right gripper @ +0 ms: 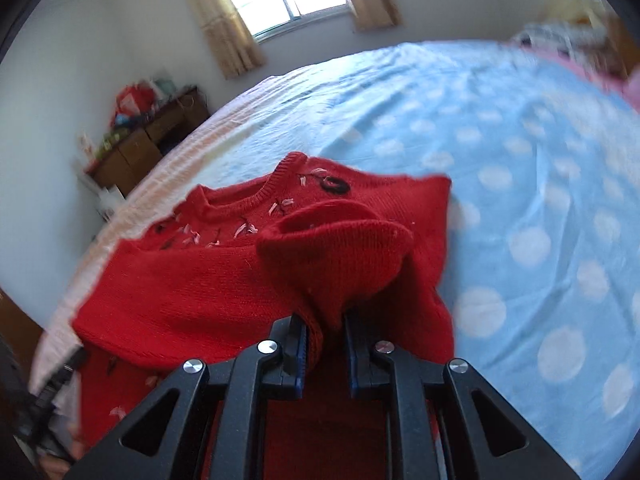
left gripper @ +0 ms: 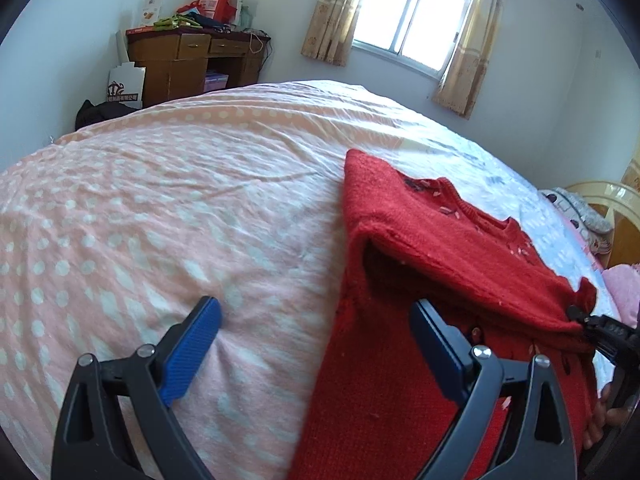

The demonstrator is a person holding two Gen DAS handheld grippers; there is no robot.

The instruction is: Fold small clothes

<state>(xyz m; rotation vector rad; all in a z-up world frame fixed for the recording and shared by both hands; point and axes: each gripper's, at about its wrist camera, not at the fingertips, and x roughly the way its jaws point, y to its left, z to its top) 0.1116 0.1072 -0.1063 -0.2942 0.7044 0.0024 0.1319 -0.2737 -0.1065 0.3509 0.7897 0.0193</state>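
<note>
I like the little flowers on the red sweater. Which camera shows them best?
The right wrist view: the red sweater's neckline and pink stitched flowers face it. The left wrist view shows the sweater side-on, so only a few flowers show.

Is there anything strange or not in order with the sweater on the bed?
Nothing looks damaged. The red sweater lies half folded on the bed, and one bunched part is lifted, pinched in the right tool. The left tool is open beside it.
</note>
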